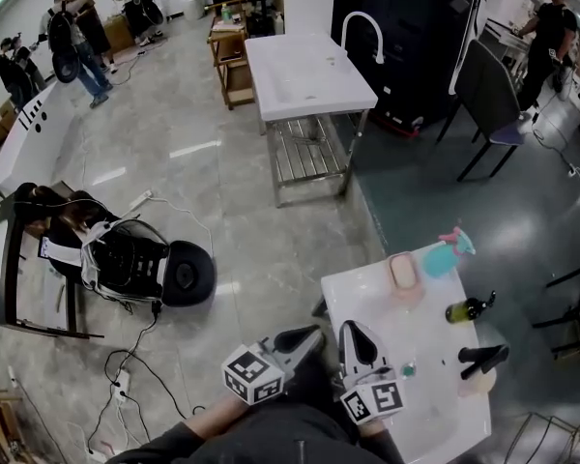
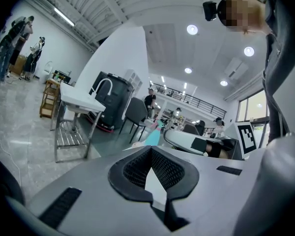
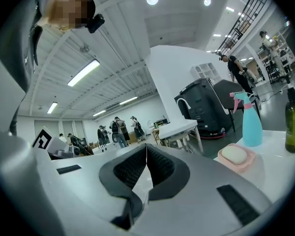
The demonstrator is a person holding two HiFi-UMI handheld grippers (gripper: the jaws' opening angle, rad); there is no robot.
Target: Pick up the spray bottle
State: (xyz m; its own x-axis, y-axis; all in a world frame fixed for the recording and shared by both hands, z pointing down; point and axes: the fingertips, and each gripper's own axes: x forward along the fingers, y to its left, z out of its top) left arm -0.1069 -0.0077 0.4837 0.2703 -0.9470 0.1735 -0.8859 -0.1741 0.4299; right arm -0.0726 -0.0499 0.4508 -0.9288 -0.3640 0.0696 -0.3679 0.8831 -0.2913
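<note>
Left gripper (image 1: 304, 339): hanging just off the near-left edge of the white table (image 1: 367, 293). In the left gripper view the tongs (image 2: 150, 150) are pressing together at the tips, with nothing between them.

Right gripper (image 1: 354, 330): sitting over the near-left part of the table, pointing towards its far end. In the right gripper view its tongs (image 3: 146, 146) are likewise meeting at the tips and pinching nothing.

On the table, near end: a small teal item (image 1: 407, 367) is lying close to the right gripper, too small to identify. A black object (image 1: 483, 358) is lying at the right edge, partly over a pale round thing.

Mid-table, right edge: a dark green glass bottle (image 1: 466, 308) is showing. In the right gripper view it is standing upright (image 3: 294, 127).

Far end of the table: a pink soap dish (image 1: 403, 272) is holding a pale bar of soap (image 3: 234, 154). The spray bottle (image 1: 443, 257), teal with a pink trigger head, is standing upright at the far-right corner (image 3: 250, 124), just beyond and to the right of the dish. It is well apart from both grippers and nothing is touching it.

Left of the table: a black disc-shaped unit (image 1: 187, 273) and cables are lying on the floor.

Beyond the table's far end: a white sink unit on a steel frame (image 1: 309, 71) with a curved tap (image 1: 362, 29), a black machine (image 1: 406, 37) and a dark chair (image 1: 488, 95) are standing. Farther still, people are gathering (image 1: 77, 32).
</note>
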